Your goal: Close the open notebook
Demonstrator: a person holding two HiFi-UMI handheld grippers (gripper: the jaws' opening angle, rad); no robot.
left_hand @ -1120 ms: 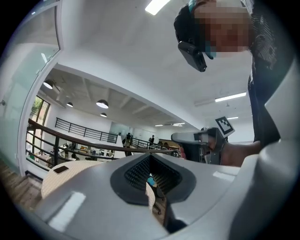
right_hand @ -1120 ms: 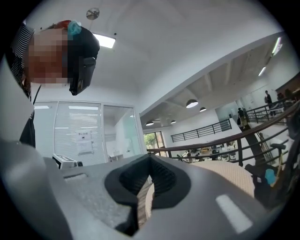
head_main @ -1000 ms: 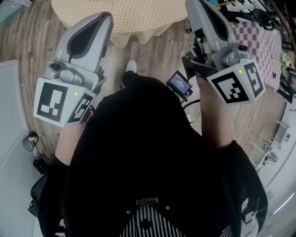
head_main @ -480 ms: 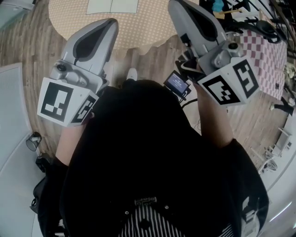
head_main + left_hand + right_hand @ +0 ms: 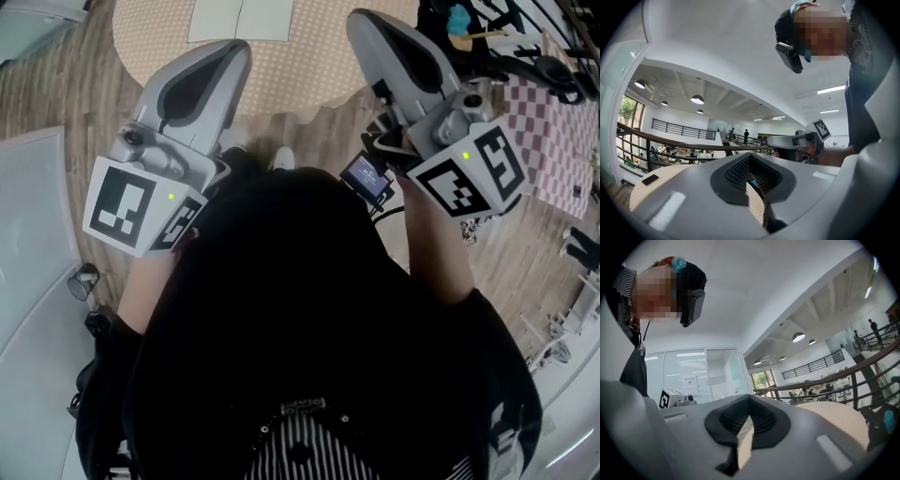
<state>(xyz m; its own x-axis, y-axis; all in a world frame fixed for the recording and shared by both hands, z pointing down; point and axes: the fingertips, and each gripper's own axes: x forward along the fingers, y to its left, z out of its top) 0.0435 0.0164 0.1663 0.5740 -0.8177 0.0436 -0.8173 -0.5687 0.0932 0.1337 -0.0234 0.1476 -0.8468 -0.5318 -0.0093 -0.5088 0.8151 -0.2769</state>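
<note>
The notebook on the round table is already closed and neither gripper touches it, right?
No: the head view shows the notebook lying open on the round table; neither the left gripper nor the right gripper touches it.

Head view looks steeply down at the table (image 5: 309,56); both gripper views face level across it.

we count two grippers, one left gripper (image 5: 230,56) and one right gripper (image 5: 366,28); one open notebook (image 5: 239,19); one round table (image 5: 309,66); one checked cloth (image 5: 553,131); one small screen (image 5: 367,176).
</note>
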